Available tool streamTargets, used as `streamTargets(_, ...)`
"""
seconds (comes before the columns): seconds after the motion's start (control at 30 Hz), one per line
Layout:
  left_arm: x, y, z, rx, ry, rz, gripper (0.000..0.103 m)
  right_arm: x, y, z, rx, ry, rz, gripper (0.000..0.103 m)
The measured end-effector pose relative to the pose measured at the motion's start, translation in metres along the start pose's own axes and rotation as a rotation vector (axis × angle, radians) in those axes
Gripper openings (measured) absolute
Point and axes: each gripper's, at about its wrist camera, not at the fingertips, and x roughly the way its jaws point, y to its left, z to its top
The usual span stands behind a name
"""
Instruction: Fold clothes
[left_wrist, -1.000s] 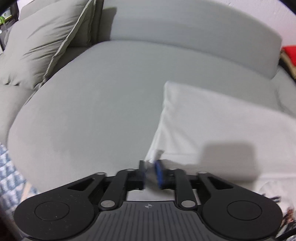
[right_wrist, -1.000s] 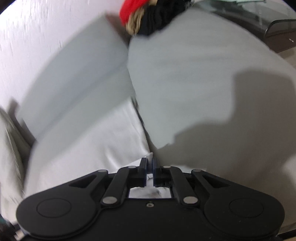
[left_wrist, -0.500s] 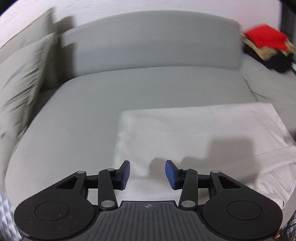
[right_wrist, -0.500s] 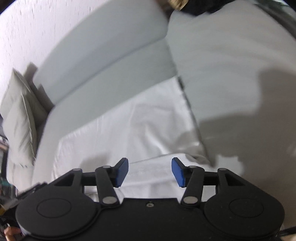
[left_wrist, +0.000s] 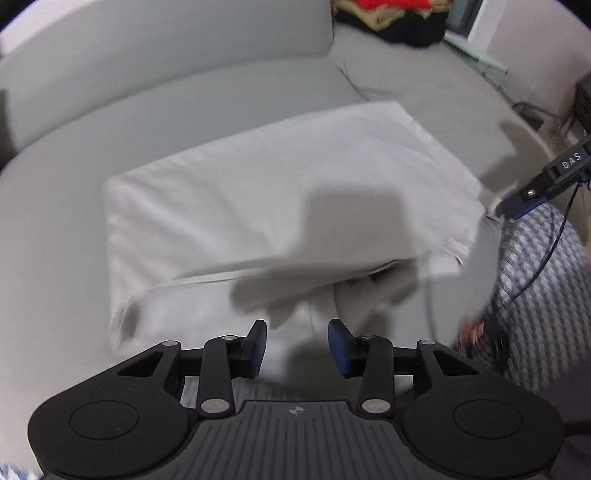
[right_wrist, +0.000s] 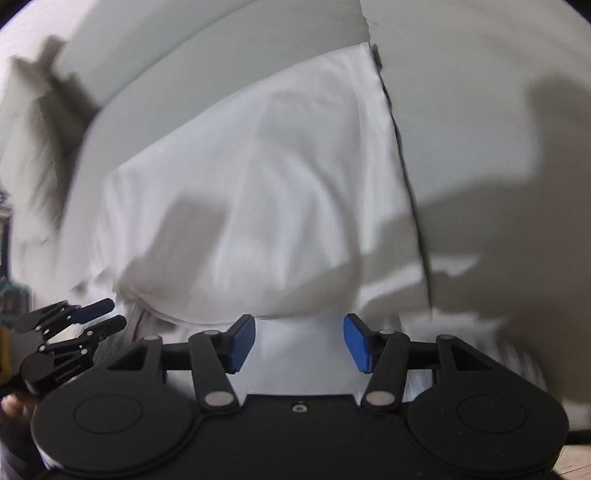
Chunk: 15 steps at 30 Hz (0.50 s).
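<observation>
Left gripper (left_wrist: 296, 347) jaws apart, closing, nothing pinched; right gripper (right_wrist: 299, 341) jaws apart, opening, empty; both above folded white garment (left_wrist: 266, 192) on grey sofa (left_wrist: 177, 92)

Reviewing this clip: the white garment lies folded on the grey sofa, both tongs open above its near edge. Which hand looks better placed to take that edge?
Probably left. The left tongs, closing, sit over the white garment's loose near flap; the right tongs, opening, hover over smooth cloth.
</observation>
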Motion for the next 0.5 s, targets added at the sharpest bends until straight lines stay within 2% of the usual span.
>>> streamTargets(0.1, -0.022, 0.005, -0.014, -0.091, -0.095, 0.042, 0.039, -0.024, -0.011, -0.025, 0.052, -0.106, 0.048, 0.062)
streamTargets(0.2, -0.018, 0.009, -0.004, -0.197, -0.157, 0.086, 0.039, -0.031, -0.018, -0.032, 0.112, -0.228, 0.083, 0.062)
streamTargets(0.27, -0.013, 0.006, 0.005, -0.231, -0.177, 0.124, 0.039, -0.029, -0.015, -0.031, 0.128, -0.289, 0.105, 0.050)
streamTargets(0.3, -0.008, 0.003, 0.009, -0.239, -0.179, 0.143, 0.039, -0.025, -0.009, -0.030, 0.115, -0.314, 0.111, 0.038)
streamTargets(0.33, -0.001, -0.002, 0.014, -0.241, -0.174, 0.160, 0.039, -0.020, -0.002, -0.030, 0.098, -0.333, 0.100, 0.033)
streamTargets(0.4, 0.013, -0.013, 0.023, -0.244, -0.164, 0.195, 0.037, -0.009, 0.013, -0.030, 0.061, -0.361, 0.065, 0.033)
streamTargets(0.5, 0.036, -0.034, 0.031, -0.183, -0.152, 0.225, 0.037, 0.008, 0.033, -0.030, -0.011, -0.367, -0.009, 0.033)
